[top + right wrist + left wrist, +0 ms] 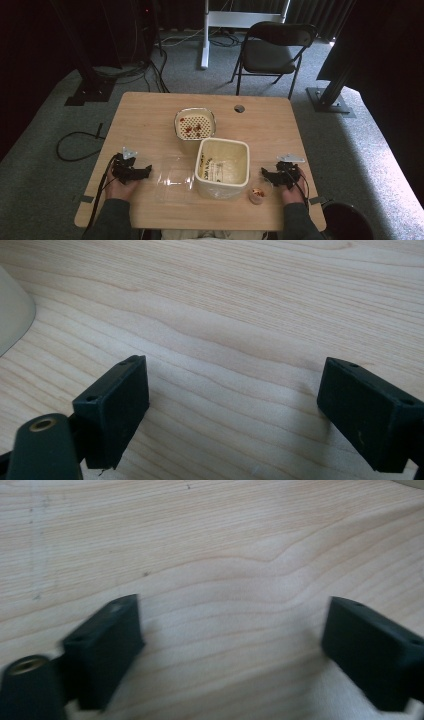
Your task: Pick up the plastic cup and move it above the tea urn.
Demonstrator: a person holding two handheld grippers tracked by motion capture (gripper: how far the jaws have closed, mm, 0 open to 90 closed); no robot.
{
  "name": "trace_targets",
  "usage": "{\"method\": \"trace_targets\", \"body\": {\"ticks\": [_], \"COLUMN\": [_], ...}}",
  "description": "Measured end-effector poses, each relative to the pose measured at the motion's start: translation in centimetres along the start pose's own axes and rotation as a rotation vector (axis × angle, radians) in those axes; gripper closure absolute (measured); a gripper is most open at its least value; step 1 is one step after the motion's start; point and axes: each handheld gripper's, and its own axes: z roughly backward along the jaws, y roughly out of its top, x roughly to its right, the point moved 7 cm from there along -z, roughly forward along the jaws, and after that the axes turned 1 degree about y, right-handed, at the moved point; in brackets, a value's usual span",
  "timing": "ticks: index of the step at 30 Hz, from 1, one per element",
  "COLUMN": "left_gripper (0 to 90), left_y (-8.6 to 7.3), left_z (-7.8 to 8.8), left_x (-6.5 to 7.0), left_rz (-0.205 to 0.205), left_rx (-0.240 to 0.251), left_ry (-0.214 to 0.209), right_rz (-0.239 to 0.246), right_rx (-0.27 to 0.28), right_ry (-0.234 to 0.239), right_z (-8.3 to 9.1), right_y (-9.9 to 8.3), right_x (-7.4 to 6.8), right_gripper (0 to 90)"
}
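Observation:
My left gripper (145,171) rests near the table's front left, held by a hand and pointing right toward a clear plastic container (172,179). In the left gripper view its jaws (230,630) stand wide apart over bare wood, holding nothing. My right gripper (266,175) lies at the front right, pointing left, just above a small cup (259,194) with red bits in it. Its jaws (232,390) are open and hold nothing; a cream tub's edge (12,315) shows at the left. That square cream tub (235,146) stands between the two grippers.
A white strainer bowl (194,124) with red pieces sits behind the tub. A cable hole (239,108) lies at the table's back edge. A folding chair (272,50) stands beyond the table and a dark bin (350,222) at the front right corner.

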Motion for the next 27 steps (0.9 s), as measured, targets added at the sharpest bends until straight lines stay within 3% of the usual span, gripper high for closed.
{"method": "trace_targets", "body": {"ticks": [1, 3, 7, 9, 12, 13, 18, 21, 27], "left_gripper": [15.8, 27.3, 30.0, 32.9, 33.0, 33.1, 35.7, 39.1, 43.7], "left_y": [0.0, -0.1, -0.1, 0.4, 0.7, 1.0, 2.4, 3.7, 5.9], "left_z": [0.0, 0.6, 1.0, 2.7, 3.9, 5.2, 7.6, 8.0, 6.6], "left_x": [0.0, 0.1, 0.3, 0.9, 1.5, 2.1, 3.6, 4.7, 6.7], "left_rz": [0.0, 0.009, 0.011, 0.009, 0.005, -0.009, -0.04, -0.066, -0.13], "left_rx": [0.0, -0.02, -0.015, 0.031, 0.055, 0.078, 0.137, 0.16, 0.149], "left_ry": [0.0, 0.006, -0.001, -0.023, -0.034, -0.044, -0.079, -0.121, -0.169], "right_rz": [0.0, 0.0, 0.001, 0.0, -0.002, -0.002, -0.003, -0.003, -0.003], "right_rx": [0.0, 0.0, 0.001, 0.002, 0.0, 0.0, 0.001, 0.001, 0.0], "right_ry": [0.0, 0.0, 0.0, 0.001, 0.001, 0.0, 0.0, 0.0, 0.0], "right_z": [0.0, 0.0, 0.0, 0.1, 0.1, 0.1, 0.1, 0.1, 0.1], "right_y": [0.0, 0.0, 0.0, -0.1, -0.1, -0.1, -0.1, -0.1, -0.1], "right_x": [0.0, 0.0, 0.0, 0.0, 0.0, 0.0, 0.0, 0.0, 0.0], "right_gripper": [12.6, 12.6, 12.6, 12.7, 12.6, 12.6, 12.6, 12.6, 12.6]}}
